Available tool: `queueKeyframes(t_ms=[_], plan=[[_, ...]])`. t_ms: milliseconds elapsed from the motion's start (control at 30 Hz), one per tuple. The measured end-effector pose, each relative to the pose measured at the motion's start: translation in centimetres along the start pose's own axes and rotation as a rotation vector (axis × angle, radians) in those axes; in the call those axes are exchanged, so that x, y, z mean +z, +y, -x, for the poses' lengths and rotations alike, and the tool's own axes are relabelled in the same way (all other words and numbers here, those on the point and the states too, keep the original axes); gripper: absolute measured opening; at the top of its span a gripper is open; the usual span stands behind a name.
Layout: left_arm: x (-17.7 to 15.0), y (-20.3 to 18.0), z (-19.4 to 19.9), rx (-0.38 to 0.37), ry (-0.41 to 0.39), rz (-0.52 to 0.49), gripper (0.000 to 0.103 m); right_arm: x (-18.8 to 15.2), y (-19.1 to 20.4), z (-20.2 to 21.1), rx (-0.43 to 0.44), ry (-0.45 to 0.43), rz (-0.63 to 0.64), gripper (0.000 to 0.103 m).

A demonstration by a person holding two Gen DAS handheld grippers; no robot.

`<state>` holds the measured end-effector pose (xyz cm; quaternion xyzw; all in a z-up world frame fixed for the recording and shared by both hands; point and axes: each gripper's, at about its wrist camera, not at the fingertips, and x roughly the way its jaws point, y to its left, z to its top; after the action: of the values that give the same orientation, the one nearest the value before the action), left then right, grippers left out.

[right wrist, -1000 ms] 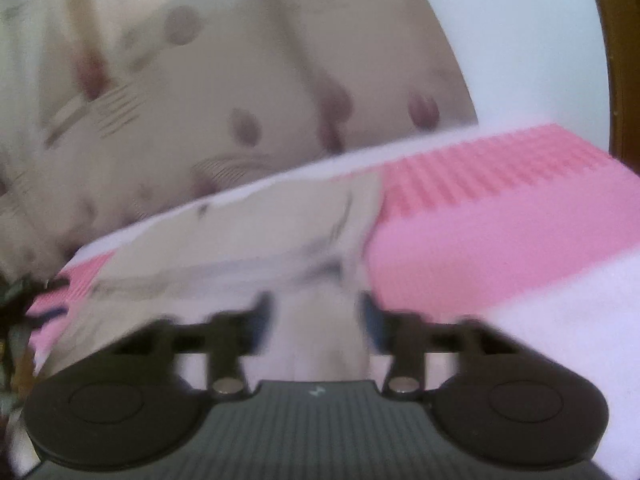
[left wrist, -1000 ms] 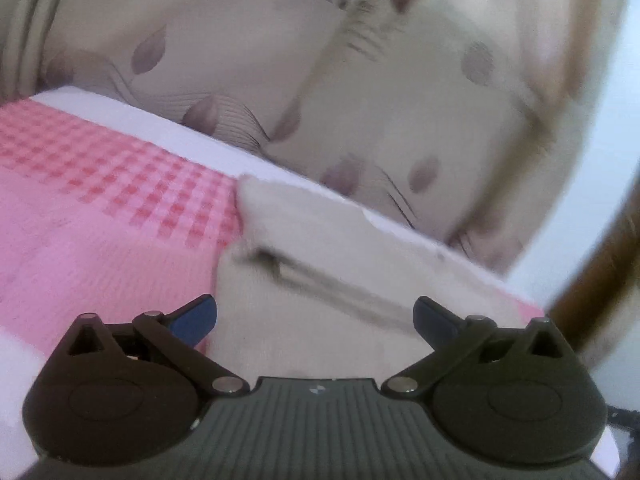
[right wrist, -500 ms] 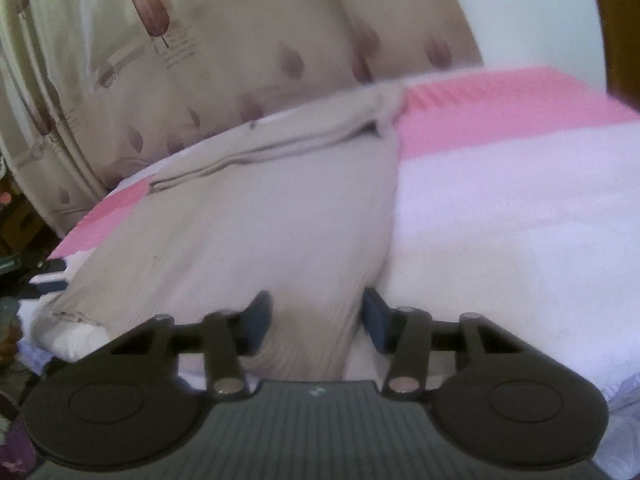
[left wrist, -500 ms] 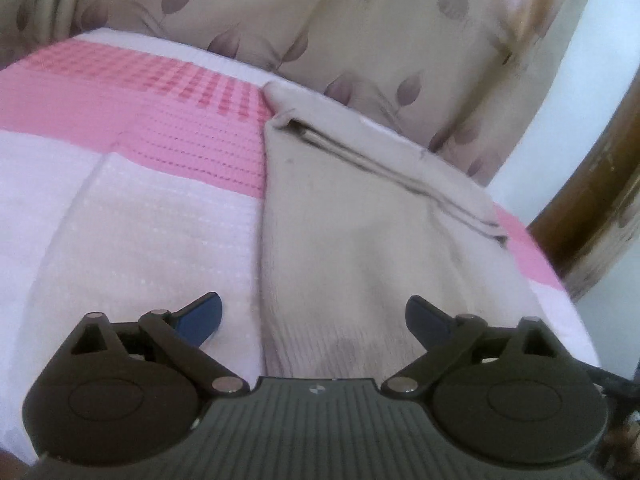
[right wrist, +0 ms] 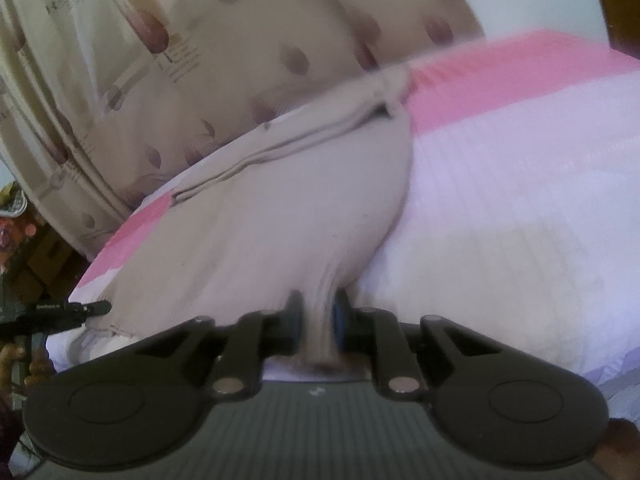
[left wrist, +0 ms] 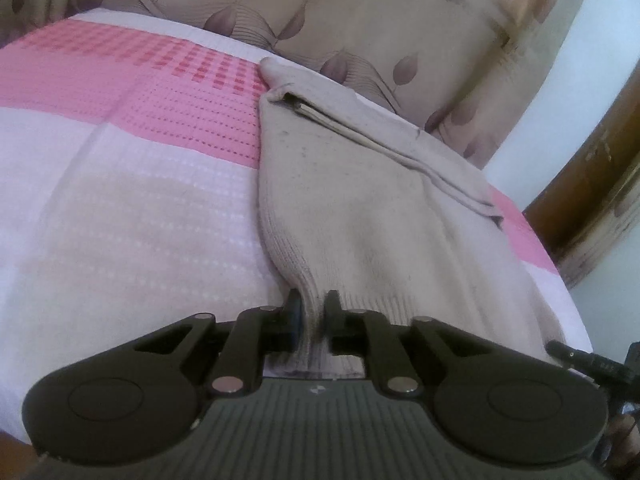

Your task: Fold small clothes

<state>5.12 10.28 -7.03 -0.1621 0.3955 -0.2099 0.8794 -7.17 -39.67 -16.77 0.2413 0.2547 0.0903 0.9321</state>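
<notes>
Bed first: soft pink and white bed cover [left wrist: 120, 200], bumpy with tiny squares, and behind it a tan curtain [left wrist: 360, 20] with leaf shapes. On the cover, spread flat, a beige knitted sweater [left wrist: 380, 208], its far end already turned over into a long thin band [left wrist: 400, 148]. Soft, floppy wool, a bit fuzzy, with a few small dark specks. Ribbed hem [left wrist: 384, 306] along the near edge, little lines running up and down.

Just been closing, both pairs. Left tongs [left wrist: 310, 312] now pinched on the near left corner of the hem, cloth bunched up between the pads. Right tongs [right wrist: 318, 316] pinched tight on the near right corner, cloth squeezed thin there too.

Looks like the start of a fold: two near corners grabbed, nothing lifted yet. Next, most likely: lift both corners together, carry them over toward the far band, keep both hands level and the same way apart for a straight edge, lay the cloth down, then let go. Careful with pulling: stretchy knit, easy to drag across the cover or tug out of shape.
</notes>
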Motion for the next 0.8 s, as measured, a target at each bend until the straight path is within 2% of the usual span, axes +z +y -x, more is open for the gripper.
queueKeyframes(t_ms=[33, 67, 100, 200, 267, 300, 333, 467, 633, 800], plan=[[0.1, -0.1, 0.0, -0.017, 0.003, -0.005, 0.032, 0.1, 0.0, 0.0, 0.003, 0.006, -0.006, 0.017], [0.2, -0.3, -0.1, -0.029, 0.002, -0.009, 0.045, 0.1, -0.2, 0.0, 0.010, 0.010, -0.017, 0.017], [0.2, -0.6, -0.2, -0.039, -0.001, -0.015, 0.054, 0.2, -0.4, -0.1, 0.020, 0.015, -0.028, 0.018], [0.1, -2.1, -0.6, -0.008, -0.007, -0.077, 0.058, 0.4, -0.4, -0.4, 0.024, 0.017, -0.033, 0.018], [-0.2, -3.2, -1.0, 0.035, -0.015, -0.140, 0.049, 0.4, -0.6, -0.6, 0.035, 0.014, -0.050, 0.018], [-0.4, -3.7, -1.1, 0.063, -0.018, -0.172, 0.023, 0.4, -0.5, -0.7, 0.037, 0.011, -0.048, 0.018], [-0.5, -4.1, -1.4, 0.096, -0.013, -0.209, 0.008, 0.4, -0.4, -0.8, 0.035, 0.010, -0.033, 0.018], [-0.8, -4.8, -1.4, 0.145, -0.030, -0.250, 0.010, 0.1, 0.5, -0.9, 0.001, -0.007, 0.034, 0.013], [-1.2, -6.0, -1.2, 0.190, -0.046, -0.314, 0.010, -0.1, 0.1, -0.4, 0.027, -0.024, -0.029, 0.012], [-1.1, -6.2, -0.8, 0.193, -0.057, -0.325, 0.010, -0.1, -0.4, -0.1, 0.045, -0.035, -0.074, 0.012]])
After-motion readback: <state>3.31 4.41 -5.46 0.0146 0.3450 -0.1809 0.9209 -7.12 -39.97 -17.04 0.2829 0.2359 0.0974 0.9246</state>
